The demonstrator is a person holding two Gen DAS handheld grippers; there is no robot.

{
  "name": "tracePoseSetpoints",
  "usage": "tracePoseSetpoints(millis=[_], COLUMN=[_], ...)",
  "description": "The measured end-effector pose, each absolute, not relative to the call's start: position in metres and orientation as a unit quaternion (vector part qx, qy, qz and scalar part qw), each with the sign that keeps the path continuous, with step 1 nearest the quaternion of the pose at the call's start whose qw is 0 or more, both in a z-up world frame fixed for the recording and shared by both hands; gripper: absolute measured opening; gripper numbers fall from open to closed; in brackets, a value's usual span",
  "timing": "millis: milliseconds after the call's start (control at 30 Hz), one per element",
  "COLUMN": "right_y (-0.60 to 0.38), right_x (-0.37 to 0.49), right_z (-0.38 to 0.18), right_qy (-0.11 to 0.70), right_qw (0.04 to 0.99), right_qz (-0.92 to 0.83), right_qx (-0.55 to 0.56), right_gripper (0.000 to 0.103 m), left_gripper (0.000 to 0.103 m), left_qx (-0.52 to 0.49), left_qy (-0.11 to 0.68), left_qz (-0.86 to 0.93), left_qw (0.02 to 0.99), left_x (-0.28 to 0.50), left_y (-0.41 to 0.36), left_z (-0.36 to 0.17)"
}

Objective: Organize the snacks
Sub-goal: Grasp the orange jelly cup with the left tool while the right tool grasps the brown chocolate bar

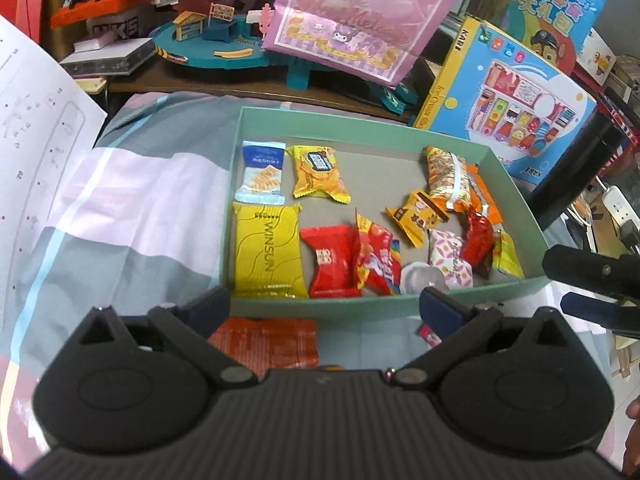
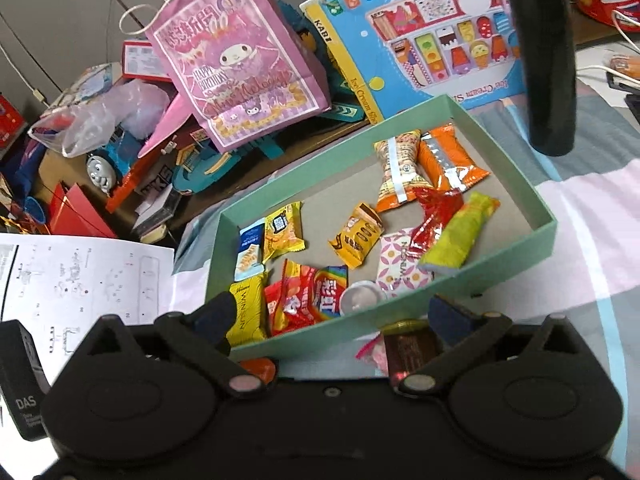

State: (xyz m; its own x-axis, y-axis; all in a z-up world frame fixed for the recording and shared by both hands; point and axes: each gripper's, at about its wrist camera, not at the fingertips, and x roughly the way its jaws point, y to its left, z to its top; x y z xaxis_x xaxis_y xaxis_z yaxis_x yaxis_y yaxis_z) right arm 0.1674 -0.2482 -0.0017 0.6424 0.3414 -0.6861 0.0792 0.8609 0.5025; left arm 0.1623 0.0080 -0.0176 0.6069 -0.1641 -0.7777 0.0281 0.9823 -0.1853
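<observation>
Green cardboard box (image 1: 516,196) sits on a striped bedsheet (image 1: 120,208) — most snacks already inside: yellow WINSUN packet (image 1: 266,250) at near left, blue-and-white cracker packet (image 1: 262,172) behind it, red candy packet (image 1: 334,260) and rainbow candy bag (image 2: 316,294) along the near wall, orange packets toward the far right. Left gripper (image 1: 324,304) spread wide, nothing between its jaws; right gripper (image 2: 332,312) likewise spread and empty, both hovering just short of the box's near wall. Still outside the box, on the sheet: an orange-red wrapper (image 1: 266,344) under the left gripper, a dark brown packet (image 2: 410,350) and a pink sweet (image 2: 374,354) under the right. Risks, as judged — thin flat wrappers on soft bedding may slide or bunch the fabric instead of lifting; the two grippers sit near each other and could collide; a jaw could knock the light box wall and shift it. Hard to read: the outside items are partly hidden by gripper bodies, brands illegible. A clear round piece (image 2: 362,296) by the near wall — cup or lid, cannot tell.
</observation>
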Motion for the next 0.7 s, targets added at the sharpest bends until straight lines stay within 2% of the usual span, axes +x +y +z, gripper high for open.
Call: tracePoseSetpoints(millis=[200,700], right_y=[-0.256,-0.267], right_x=[0.148,0.13], right_z=[-0.003,-0.039], right_qy=[0.408,0.442], right_qw=[0.873,0.855], right_qz=[0.071,0.057], right_qx=[0.259,0.264], right_gripper=[0.103,0.103], left_gripper=[0.103,0.103], left_qx=[-0.068,-0.045], left_qy=[0.442,0.502], left_qz=[-0.05,-0.053], left_qw=[0.893,0.862], left_x=[0.145,0.128], left_y=[0.01,0.002], left_z=[-0.021,-0.078])
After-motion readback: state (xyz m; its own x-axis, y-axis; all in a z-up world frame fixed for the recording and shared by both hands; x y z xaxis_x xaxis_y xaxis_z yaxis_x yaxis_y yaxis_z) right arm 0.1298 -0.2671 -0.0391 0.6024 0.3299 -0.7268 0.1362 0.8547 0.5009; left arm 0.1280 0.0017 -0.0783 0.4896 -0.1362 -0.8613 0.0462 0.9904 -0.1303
